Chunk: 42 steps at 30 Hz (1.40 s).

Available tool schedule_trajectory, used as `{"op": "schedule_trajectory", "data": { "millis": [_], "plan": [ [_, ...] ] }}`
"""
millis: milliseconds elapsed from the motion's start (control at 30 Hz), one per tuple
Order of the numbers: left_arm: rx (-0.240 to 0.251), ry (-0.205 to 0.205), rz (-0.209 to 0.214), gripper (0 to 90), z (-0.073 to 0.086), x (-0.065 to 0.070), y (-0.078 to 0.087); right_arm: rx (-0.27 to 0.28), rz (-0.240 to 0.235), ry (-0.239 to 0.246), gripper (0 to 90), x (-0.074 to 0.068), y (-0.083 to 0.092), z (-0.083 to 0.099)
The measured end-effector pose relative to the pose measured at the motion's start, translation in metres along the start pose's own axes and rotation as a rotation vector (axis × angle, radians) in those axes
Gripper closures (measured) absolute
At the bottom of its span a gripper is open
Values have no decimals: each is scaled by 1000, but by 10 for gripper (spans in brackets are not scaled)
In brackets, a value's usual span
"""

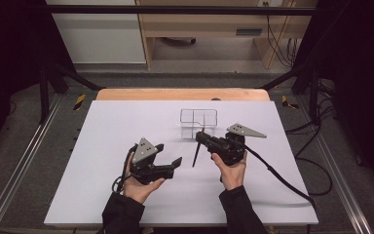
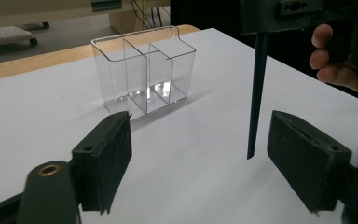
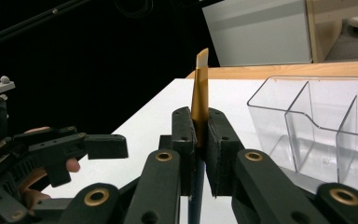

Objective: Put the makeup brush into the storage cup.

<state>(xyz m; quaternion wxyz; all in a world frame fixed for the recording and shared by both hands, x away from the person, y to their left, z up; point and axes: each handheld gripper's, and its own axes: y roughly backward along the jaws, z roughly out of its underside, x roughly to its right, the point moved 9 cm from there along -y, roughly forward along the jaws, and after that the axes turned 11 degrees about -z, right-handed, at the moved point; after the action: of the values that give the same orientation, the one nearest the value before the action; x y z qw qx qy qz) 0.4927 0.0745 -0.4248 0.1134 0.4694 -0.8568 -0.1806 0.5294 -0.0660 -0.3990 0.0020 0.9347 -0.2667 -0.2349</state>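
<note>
Now my right gripper [image 1: 200, 137], centre-right of the high view, is clamped on a thin dark stick with an orange-tan end [image 3: 200, 88], its tip hanging clear of the white table [image 1: 107, 136]. My left gripper [image 1: 168, 155] stands apart, empty. Clear plastic three-compartment holder [image 1: 198, 122] sits just behind.

Glossy clear plastic organizer [image 1: 198, 123]
</note>
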Motion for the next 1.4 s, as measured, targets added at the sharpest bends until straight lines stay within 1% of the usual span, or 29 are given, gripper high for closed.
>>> {"op": "schedule_trajectory", "data": {
  "millis": [33, 167, 267, 333, 400, 500, 633, 667, 733, 833, 900, 967, 1033, 1167, 1400],
  "plan": [
    [-3, 0, -2, 185, 0, -2, 1, 1, 0, 1, 835, 0, 0, -1],
    [-17, -11, -35, 159, 3, -14, 7, -4, 10, 16, 835, 2, 2, -3],
    [-12, 5, -43, 152, 6, -21, 11, -1, 19, 29, 835, 4, 4, -6],
    [-3, 6, -50, 153, 8, -25, 14, 0, 20, 33, 835, 5, 5, -7],
    [-6, 3, -52, 154, 11, -30, 17, -4, 27, 49, 835, 6, 6, -9],
    [-3, 17, -66, 155, 15, -38, 21, -8, 37, 68, 835, 9, 7, -11],
    [-2, 34, -82, 160, 23, -48, 25, -5, 38, 69, 835, 10, 8, -13],
    [-2, 43, -79, 160, 25, -50, 26, -5, 40, 76, 835, 11, 9, -14],
    [-6, 43, -87, 160, 28, -55, 28, -4, 45, 77, 835, 12, 9, -16],
    [2, 39, -92, 162, 30, -60, 31, -3, 49, 86, 835, 14, 10, -18],
    [0, 47, -100, 162, 32, -64, 33, -3, 55, 96, 835, 16, 10, -20],
    [-12, 57, -102, 162, 35, -68, 33, -1, 57, 103, 835, 17, 9, -22],
    [-15, 55, -113, 162, 39, -71, 34, 1, 59, 119, 835, 18, 8, -24],
    [-18, 60, -129, 164, 43, -78, 36, 7, 63, 133, 835, 20, 5, -29],
    [-20, 66, -138, 164, 47, -84, 40, 12, 80, 149, 835, 23, -3, -38]
  ]
}}
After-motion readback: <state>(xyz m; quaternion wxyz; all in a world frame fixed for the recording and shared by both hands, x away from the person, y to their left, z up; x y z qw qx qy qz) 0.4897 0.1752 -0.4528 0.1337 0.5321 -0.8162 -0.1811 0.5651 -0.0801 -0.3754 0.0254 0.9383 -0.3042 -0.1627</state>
